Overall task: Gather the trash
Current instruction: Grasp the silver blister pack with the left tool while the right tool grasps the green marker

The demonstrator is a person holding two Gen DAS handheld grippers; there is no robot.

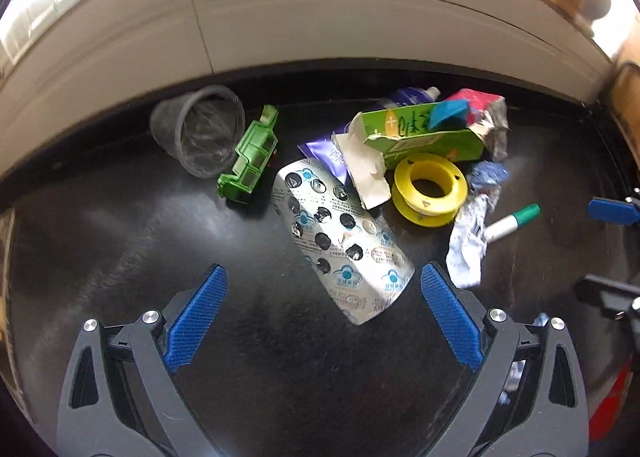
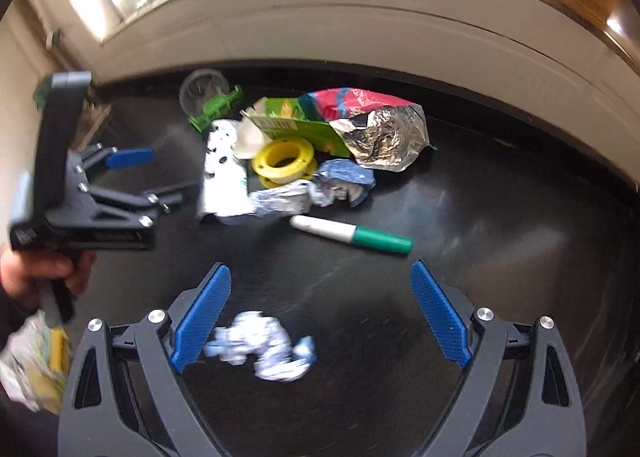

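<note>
The left tool (image 1: 323,284) hung with its blue pads spread wide, released and grasping nothing, above the dark counter (image 1: 120,257). Just ahead of it, between the pads' far ends, lay a silver pill sheet (image 1: 340,237) with most of its pockets punched out. Behind that sat the main heap of trash: a yellow spool (image 1: 430,189) touching a torn green carton (image 1: 420,133), a purple pouch (image 1: 324,153) tucked under the carton's torn flap, and a red and silver foil bag (image 2: 380,125) at the back. A clear plastic cup (image 1: 200,129) lay on its side to the left, just beside a green plastic piece (image 1: 250,161). Crumpled white and blue paper (image 1: 472,241) trailed from the spool toward a marker with a green cap (image 2: 352,233), which lay apart from the heap on bare counter.

The right tool (image 2: 321,281) was likewise released, its pads wide apart. A separate crumpled paper wad (image 2: 264,345), blurred, showed low between its pads, close by the left one; whether it touched the pad could not be told. The person's left hand (image 2: 36,273) gripped the other tool's handle.
</note>
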